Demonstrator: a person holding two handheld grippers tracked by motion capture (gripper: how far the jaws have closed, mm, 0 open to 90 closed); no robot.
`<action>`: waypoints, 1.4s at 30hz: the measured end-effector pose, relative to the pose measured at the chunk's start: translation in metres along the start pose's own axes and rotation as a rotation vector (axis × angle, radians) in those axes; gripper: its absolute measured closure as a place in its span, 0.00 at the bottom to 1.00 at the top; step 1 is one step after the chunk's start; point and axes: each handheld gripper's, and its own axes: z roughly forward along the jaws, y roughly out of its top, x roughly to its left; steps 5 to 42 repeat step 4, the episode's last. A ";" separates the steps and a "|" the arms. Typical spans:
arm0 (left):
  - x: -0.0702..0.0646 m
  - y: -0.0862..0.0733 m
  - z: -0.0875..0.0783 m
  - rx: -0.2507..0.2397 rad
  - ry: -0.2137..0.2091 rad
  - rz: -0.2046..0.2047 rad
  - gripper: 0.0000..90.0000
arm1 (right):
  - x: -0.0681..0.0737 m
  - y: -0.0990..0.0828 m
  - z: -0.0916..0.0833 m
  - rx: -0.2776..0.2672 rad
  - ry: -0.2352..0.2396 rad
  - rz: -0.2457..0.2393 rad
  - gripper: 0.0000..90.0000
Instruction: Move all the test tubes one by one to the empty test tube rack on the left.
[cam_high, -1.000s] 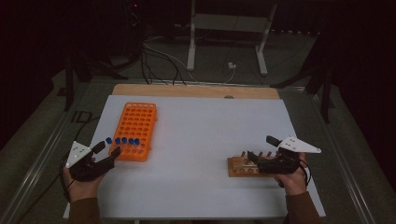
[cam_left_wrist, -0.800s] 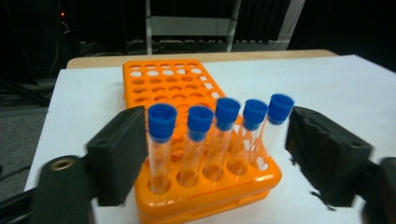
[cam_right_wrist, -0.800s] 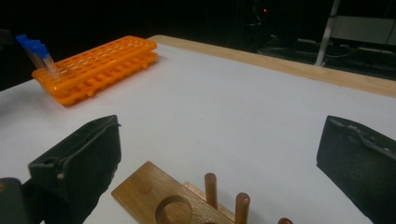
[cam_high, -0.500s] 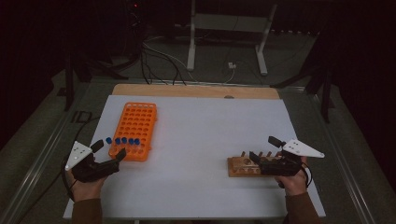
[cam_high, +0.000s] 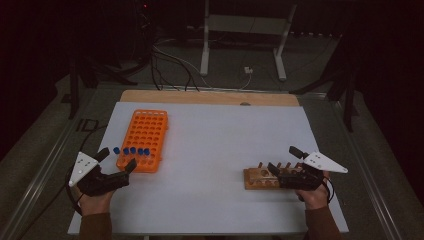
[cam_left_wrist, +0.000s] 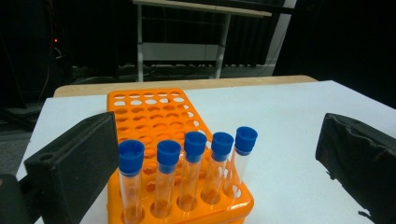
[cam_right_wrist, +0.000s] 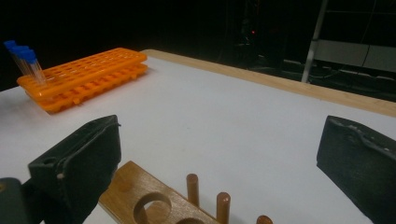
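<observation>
An orange tube rack (cam_high: 146, 135) lies at the left of the white table top (cam_high: 220, 145). Several clear tubes with blue caps (cam_high: 131, 150) stand upright in its near row, also seen close up as blue-capped tubes (cam_left_wrist: 187, 172). My left gripper (cam_high: 117, 159) sits at the rack's near left corner. Its jaws have just been opening and stand wide; the tubes show in the gap ahead, untouched. My right gripper (cam_high: 282, 159) is open over the right end of a wooden peg block (cam_high: 260, 177), whose holes and pegs (cam_right_wrist: 191, 189) lie below its jaws.
A bare wooden strip (cam_high: 210, 97) runs along the table's far edge. Behind it on the dark floor are a white stand (cam_high: 242, 45) and loose cables (cam_high: 170, 60). Metal rails (cam_high: 45, 165) flank the table on both sides.
The left gripper's jaws have spread much wider and drawn back a little from the rack's near row. The right hand and the wooden block have stayed put.
</observation>
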 end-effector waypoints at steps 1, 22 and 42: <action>0.000 0.000 0.001 0.000 0.001 -0.001 0.00 | -0.001 -0.001 0.001 0.002 -0.002 0.002 0.00; 0.000 -0.001 0.002 0.002 0.003 0.002 0.00 | -0.002 -0.003 0.001 0.009 -0.007 0.007 0.00; 0.000 -0.001 0.002 0.002 0.003 0.002 0.00 | -0.002 -0.003 0.001 0.009 -0.007 0.007 0.00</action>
